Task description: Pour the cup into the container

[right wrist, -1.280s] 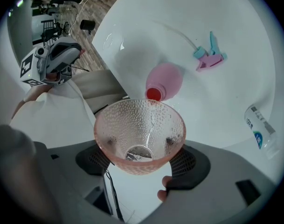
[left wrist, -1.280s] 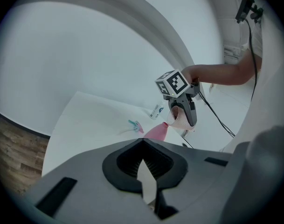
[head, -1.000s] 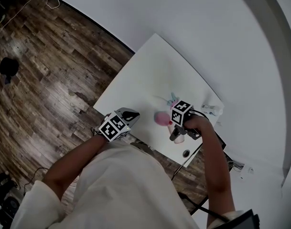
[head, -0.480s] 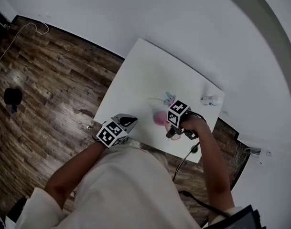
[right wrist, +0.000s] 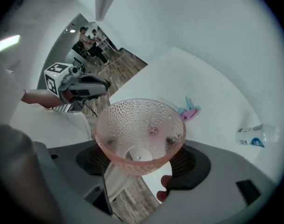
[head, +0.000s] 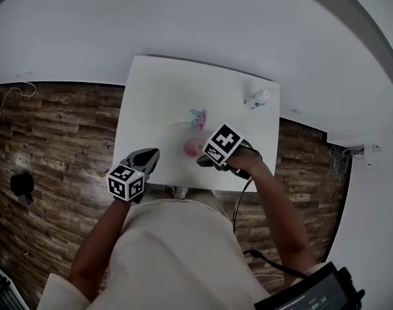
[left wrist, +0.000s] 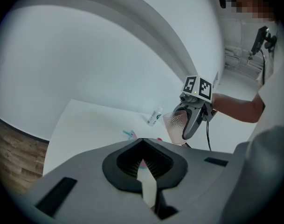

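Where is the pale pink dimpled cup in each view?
Head view: pale pink dimpled cup near centre, over the white table's near half.
Left gripper view: cup right of centre, above the table.
Right gripper view: cup centre, between the jaws.
Shared landmark: small white bottle lying on the table.

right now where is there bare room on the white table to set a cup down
Bare: left side of the white table, from its edge to the small pink-and-teal object. Crowded: centre, and the far-right corner with the white bottle.
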`<state>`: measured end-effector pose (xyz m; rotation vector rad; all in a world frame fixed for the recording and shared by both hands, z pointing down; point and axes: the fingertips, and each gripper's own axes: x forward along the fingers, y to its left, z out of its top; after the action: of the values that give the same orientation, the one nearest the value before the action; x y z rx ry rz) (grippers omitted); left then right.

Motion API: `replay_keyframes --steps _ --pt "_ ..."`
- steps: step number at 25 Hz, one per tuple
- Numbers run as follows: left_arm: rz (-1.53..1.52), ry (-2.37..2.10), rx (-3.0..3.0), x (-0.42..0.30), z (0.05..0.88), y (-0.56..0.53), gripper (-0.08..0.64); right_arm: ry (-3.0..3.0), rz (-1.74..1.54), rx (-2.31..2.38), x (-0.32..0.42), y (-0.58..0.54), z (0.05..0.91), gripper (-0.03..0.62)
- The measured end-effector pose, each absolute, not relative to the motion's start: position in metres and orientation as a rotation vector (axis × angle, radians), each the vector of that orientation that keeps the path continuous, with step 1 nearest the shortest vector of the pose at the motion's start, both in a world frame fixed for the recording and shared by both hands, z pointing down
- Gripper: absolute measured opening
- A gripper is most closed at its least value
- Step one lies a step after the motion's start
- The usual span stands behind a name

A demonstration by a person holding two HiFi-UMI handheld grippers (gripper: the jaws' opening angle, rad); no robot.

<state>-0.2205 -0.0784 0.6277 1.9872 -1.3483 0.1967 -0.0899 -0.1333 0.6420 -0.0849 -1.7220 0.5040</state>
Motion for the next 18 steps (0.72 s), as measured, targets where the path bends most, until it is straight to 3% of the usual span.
replay_keyframes --steps 18 --pt "0.074 -1.618 1.913 -0.163 0.557 -0.104 0.011 -2.420 0.350 0.032 -0.066 -0.179 0.536 0.364"
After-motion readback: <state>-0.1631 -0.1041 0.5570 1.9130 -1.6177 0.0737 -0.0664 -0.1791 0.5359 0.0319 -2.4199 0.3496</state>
